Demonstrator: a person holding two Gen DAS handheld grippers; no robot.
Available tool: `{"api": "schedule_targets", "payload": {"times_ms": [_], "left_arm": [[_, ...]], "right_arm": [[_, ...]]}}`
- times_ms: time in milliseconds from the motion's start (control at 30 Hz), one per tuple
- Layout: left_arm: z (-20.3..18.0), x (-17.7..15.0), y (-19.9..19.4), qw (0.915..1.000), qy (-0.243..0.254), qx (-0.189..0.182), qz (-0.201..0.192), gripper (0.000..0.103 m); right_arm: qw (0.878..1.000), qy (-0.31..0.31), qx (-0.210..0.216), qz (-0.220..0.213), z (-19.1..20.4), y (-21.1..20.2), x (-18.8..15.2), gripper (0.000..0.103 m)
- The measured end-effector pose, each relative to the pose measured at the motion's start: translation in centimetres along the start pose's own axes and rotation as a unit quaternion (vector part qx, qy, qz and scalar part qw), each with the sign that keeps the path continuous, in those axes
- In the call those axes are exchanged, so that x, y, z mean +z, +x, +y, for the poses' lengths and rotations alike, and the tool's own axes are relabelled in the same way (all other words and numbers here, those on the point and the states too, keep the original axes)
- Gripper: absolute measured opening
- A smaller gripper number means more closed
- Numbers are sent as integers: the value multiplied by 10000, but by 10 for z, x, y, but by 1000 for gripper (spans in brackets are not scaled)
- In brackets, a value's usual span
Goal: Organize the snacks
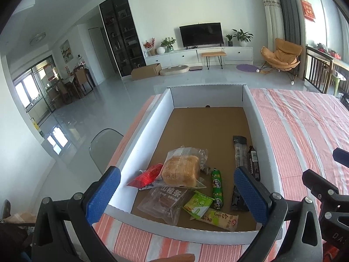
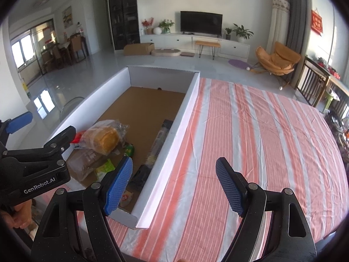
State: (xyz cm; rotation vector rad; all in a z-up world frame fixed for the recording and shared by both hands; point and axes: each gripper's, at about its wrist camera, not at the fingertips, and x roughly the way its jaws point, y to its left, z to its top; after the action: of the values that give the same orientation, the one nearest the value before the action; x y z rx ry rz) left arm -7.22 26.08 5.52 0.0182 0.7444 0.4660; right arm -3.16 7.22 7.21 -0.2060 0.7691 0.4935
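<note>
Both claws are released and hold nothing: the left claw hangs over the snacks heaped in the box, seemingly choosing one, while the right claw waits over the striped surface.

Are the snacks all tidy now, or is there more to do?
The snacks, like the bread and green sausage, already sit in the white box, but in a messy heap. Both the left gripper and right gripper are open and hold nothing. Any neat arranging remains.
</note>
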Motion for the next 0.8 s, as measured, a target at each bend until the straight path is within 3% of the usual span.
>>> {"api": "schedule_targets", "payload": {"times_ms": [600, 800], "left_arm": [[22, -3, 6, 9978, -504, -321, 295, 103], [25, -1, 3, 9983, -498, -226, 197, 103]], "right_arm": [[10000, -59, 52, 36, 9, -1, 2, 82], [9999, -76, 61, 30, 12, -1, 3, 82]]}}
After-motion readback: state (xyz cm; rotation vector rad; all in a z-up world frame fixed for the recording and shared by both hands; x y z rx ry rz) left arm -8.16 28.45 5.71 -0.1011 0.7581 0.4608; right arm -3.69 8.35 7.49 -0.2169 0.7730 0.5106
